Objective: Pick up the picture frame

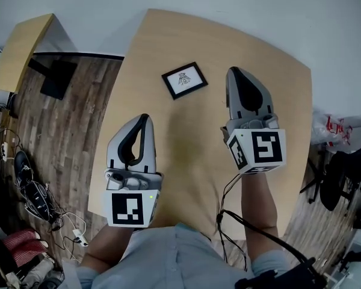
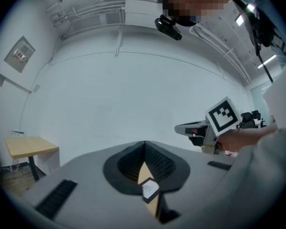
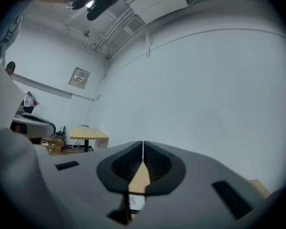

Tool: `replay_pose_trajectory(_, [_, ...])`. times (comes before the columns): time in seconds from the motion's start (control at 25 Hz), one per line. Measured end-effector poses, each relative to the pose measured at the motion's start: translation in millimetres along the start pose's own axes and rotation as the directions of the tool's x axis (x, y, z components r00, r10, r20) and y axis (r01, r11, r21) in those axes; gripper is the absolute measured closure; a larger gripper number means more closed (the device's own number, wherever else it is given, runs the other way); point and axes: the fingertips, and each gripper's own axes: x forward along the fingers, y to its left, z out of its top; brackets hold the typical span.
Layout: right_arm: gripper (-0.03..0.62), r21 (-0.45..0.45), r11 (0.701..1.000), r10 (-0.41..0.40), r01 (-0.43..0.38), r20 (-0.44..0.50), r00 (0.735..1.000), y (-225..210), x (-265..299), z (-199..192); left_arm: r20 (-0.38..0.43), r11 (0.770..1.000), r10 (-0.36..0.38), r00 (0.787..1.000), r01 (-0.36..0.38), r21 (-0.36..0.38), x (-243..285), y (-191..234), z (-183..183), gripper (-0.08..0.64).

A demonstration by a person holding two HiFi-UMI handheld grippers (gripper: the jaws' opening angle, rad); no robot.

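- The person's pale blue shirt [image 1: 168, 251] fills the bottom edge of the head view, with both forearms reaching out from it over the table.
- The left gripper [image 1: 145, 118] hangs above the near left part of the light wooden table [image 1: 168, 35]. Its marker cube faces up towards the head camera.
- In its own view the left gripper [image 2: 144, 143] has its jaws together at the tips, with nothing caught between them. Only table and a bit of the frame show through the gap lower down.
- The right gripper [image 1: 233, 71] reaches further across the table than the left one. Its jaws are likewise closed tip to tip and empty in its own view [image 3: 143, 143].
- The picture frame [image 1: 185, 80] lies flat on the table towards the far side, black-bordered with a white sheet and a small drawing. It sits ahead of the left gripper and just left of the right gripper's tip, touched by neither.
- Each gripper view catches the frame low down behind its jaws [image 2: 149, 190] [image 3: 135, 202].
- A smaller wooden table [image 1: 21, 50] stands off to the left on the plank floor [image 1: 72, 119].
- A white and red plastic bag [image 1: 334, 128] sits to the right of the big table.
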Motion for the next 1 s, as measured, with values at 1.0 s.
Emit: replay_pose_trajectory(1.0, [0.552, 0.056, 0.995, 0.097, -0.081, -0.390, 0.916, -7, 88, -217, -0.208, 0.998, -0.056, 0.977, 0.045, -0.053, 39, 6, -92, 0.560])
